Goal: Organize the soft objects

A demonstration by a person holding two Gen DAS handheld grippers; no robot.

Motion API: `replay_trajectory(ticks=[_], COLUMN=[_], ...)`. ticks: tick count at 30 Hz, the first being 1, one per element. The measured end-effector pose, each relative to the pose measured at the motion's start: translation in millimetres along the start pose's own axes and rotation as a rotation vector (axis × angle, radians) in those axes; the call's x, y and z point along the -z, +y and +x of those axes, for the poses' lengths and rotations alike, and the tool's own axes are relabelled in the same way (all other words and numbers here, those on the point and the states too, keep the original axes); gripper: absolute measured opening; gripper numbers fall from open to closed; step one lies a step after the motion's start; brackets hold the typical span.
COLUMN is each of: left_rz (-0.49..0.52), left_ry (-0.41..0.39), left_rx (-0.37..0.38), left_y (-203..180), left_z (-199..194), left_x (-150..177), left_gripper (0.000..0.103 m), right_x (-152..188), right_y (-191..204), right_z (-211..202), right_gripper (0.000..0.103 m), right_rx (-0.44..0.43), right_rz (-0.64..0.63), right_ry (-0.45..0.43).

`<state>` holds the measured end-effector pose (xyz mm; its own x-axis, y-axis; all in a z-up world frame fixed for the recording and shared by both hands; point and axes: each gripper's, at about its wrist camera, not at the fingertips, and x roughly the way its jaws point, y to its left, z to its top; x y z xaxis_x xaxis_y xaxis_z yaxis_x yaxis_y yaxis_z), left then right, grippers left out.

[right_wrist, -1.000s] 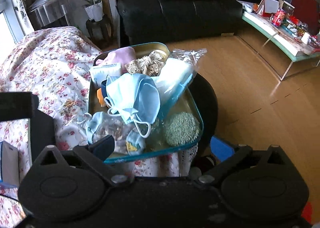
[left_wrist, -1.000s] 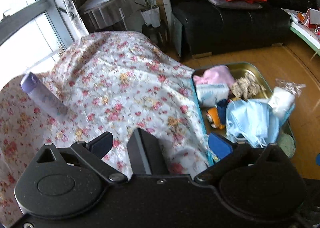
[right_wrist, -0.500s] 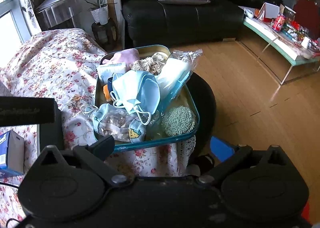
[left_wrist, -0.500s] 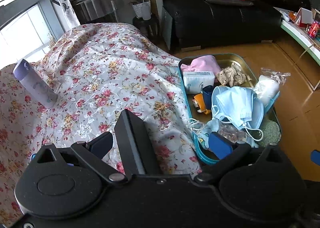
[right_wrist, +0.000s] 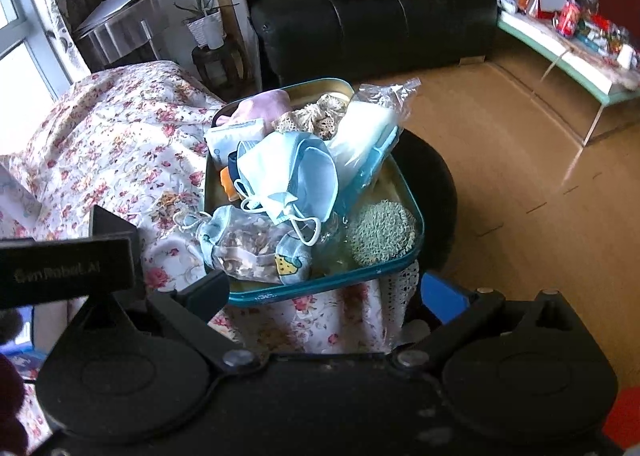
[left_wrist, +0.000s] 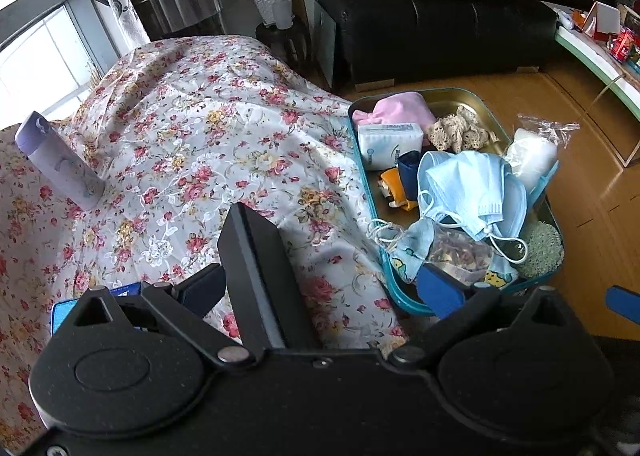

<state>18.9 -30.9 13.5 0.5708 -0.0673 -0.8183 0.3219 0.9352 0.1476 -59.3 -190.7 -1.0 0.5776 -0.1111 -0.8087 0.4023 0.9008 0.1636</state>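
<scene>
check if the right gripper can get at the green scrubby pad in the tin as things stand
Probably yes: the green pad lies uncovered in the tin's near corner, and the open right gripper has nothing in front of it.

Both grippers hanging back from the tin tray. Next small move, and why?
Probably bring the right gripper forward and down onto the light blue face mask. Both grippers look open and empty, and the mask lies on top of the pile in the tin tray, nearest the right one, so lifting it first should disturb little.

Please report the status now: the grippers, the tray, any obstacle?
Both grippers open, empty, short of the tray. Tray piled full; blue face masks on top. Nothing in the way.
</scene>
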Motion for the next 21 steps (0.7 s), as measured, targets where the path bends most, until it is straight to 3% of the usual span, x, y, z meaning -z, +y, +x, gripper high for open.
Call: replay_trajectory(ticks=[21], left_rz=[0.006], left_ry=[0.005], left_rx=[-0.001], left_y=[0], left_z=[5], left_x=[2], left_gripper=[0.099], right_x=[1], right_y=[8], right_z=[5], right_gripper=[0.103], right_rx=[0.036], right_rz=[-0.037], right_ry=[0.003])
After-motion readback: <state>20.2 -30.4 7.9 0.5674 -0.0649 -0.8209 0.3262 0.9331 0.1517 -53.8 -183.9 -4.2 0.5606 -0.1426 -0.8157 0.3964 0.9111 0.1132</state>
